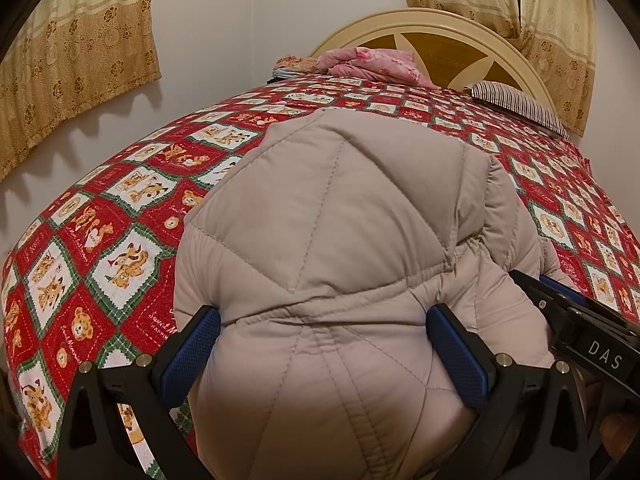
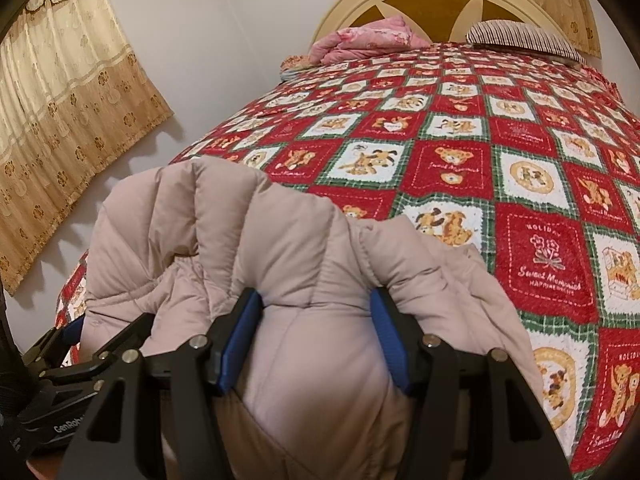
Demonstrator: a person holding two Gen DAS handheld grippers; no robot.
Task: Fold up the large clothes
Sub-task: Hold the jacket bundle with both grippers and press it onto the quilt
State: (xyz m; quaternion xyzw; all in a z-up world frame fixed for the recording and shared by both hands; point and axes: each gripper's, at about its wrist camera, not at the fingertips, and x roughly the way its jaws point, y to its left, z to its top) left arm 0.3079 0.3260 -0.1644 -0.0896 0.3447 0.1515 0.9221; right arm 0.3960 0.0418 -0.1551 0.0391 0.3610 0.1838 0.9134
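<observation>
A beige quilted puffer jacket (image 1: 340, 220) lies bunched on the near end of the bed; it also shows in the right wrist view (image 2: 248, 240). My left gripper (image 1: 322, 344) is shut on a thick fold of the jacket, its blue pads (image 1: 192, 356) pressing both sides. My right gripper (image 2: 314, 340) is shut on another thick fold of the jacket, blue pads (image 2: 240, 344) on each side. The right gripper shows at the right edge of the left wrist view (image 1: 576, 320). The left gripper shows at the lower left of the right wrist view (image 2: 60, 340).
The bed has a red, white and green teddy-bear quilt (image 2: 500, 160). At the head lie a pink bundle (image 1: 372, 62), a striped pillow (image 1: 516, 102) and a cream headboard (image 1: 432, 24). Gold curtains (image 1: 76, 52) hang on the left wall.
</observation>
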